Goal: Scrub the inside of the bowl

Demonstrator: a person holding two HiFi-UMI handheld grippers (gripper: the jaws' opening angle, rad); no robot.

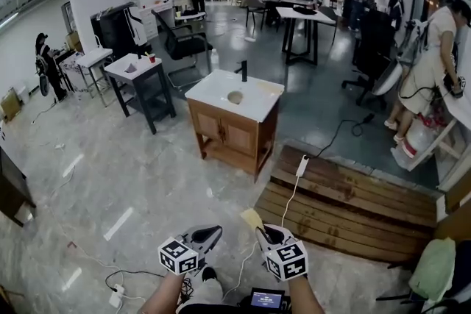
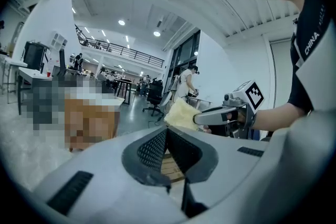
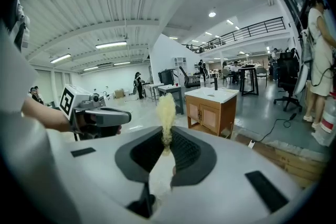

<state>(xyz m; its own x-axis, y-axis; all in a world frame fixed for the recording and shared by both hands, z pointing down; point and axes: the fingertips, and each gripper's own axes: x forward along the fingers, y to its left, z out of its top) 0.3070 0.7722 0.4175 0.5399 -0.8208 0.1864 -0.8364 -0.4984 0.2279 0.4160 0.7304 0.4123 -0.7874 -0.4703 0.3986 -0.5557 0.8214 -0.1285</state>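
Left tongs (image 2: 167, 134): clenched, pads together, nothing between them. Right tongs (image 3: 167, 140): clamped on a yellow sponge (image 3: 166, 113), which sticks up and out past the tips. Looks thin and soft, could be a cloth, hard to say. I hold both tongs low and close to my body, side by side, not touching.

Task progress: I'd call it not started. The sponge is in grip, so the tool is ready, but no scrubbing contact yet. The whole scrub is left, plus the walk over.

The bowl (image 1: 235, 97) is the small round basin sunk into the white top of the wooden desk (image 1: 213, 90), with a black tap (image 1: 243, 70) just behind it. It sits well apart from both tongs, straight ahead across open floor, with a wooden platform (image 1: 346, 206) off to my right. Can't tell from here whether the inside of the bowl is wet or dirty.
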